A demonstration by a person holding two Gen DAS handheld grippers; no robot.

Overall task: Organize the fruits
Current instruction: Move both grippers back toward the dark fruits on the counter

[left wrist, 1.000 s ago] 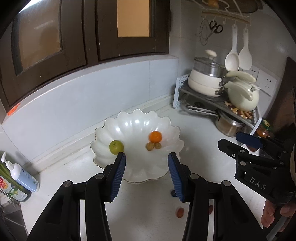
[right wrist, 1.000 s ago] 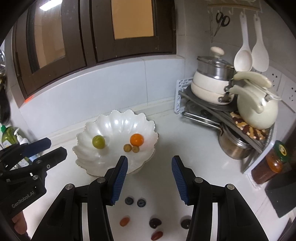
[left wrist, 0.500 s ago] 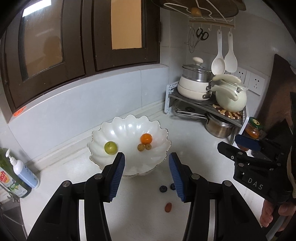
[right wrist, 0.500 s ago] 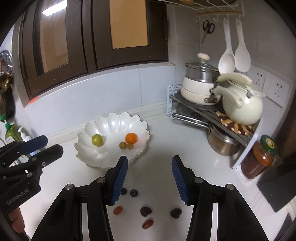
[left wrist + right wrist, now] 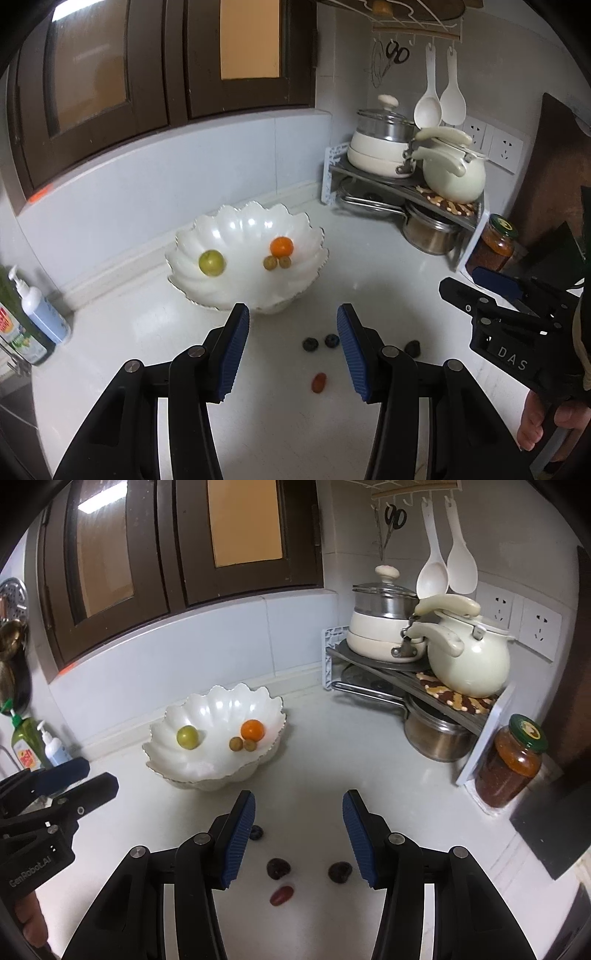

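Note:
A white scalloped bowl (image 5: 207, 288) (image 5: 192, 777) on the counter holds a green fruit (image 5: 211, 262) (image 5: 187, 737), an orange (image 5: 281, 246) (image 5: 252, 730) and two small brown fruits (image 5: 277, 263) (image 5: 242, 744). Loose on the counter in front of it lie two blueberries (image 5: 318, 342), a red oval fruit (image 5: 318, 382) (image 5: 281, 895) and dark berries (image 5: 412, 348) (image 5: 278, 868) (image 5: 340, 871). My left gripper (image 5: 293, 347) is open and empty above them. My right gripper (image 5: 299, 834) is open and empty, above the dark berries.
A corner rack (image 5: 413, 679) with pots and a cream kettle (image 5: 469, 661) stands at the back right, a steel pot (image 5: 436, 734) under it. A jar of red sauce (image 5: 511, 760) is at the right. Soap bottles (image 5: 33, 314) stand at the left edge.
Both grippers have pulled back and up from the bowl, so more loose fruit shows on the counter. Both stayed open.

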